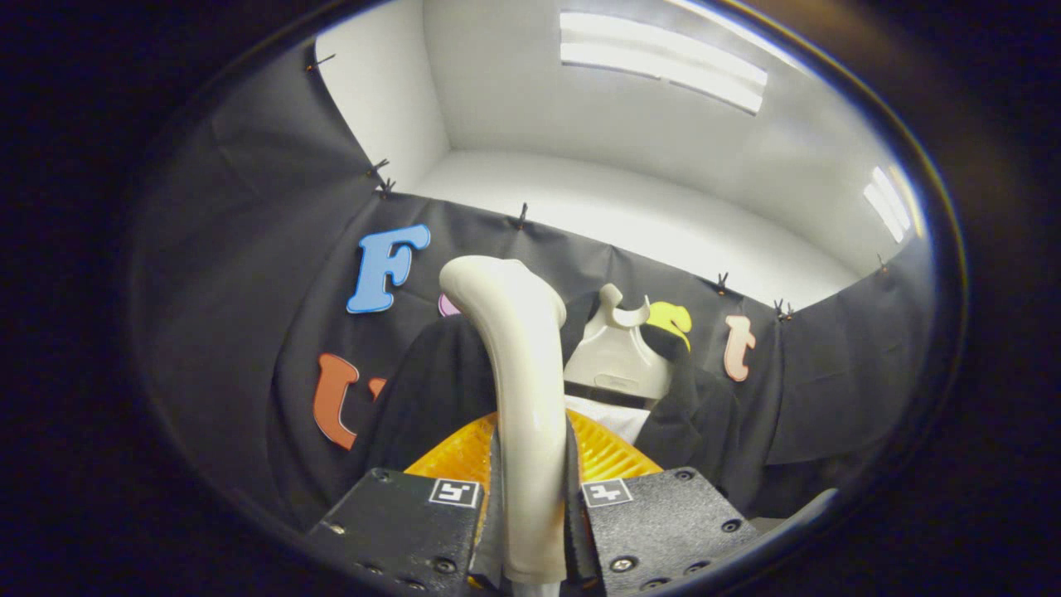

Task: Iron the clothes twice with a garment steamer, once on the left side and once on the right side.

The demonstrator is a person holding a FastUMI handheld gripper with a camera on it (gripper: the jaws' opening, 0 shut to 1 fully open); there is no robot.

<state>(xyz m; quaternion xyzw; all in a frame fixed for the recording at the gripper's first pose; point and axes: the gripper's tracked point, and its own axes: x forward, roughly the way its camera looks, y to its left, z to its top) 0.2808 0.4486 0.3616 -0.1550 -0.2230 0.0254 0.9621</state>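
A: How is the garment steamer held?

B: Its handle is clamped between both fingers of the hand-held gripper, so the head can be steered.

A: And the clothes?

B: A dark garment is hung just beyond, on a pale hanger, kept upright for steaming.

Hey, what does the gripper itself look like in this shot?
The gripper shows two blocky, flat-topped bodies with a rough, grainy surface, fastened with round screws. Each carries a small square black-and-white marker near its inner front corner. The fingers are thin flat strips.
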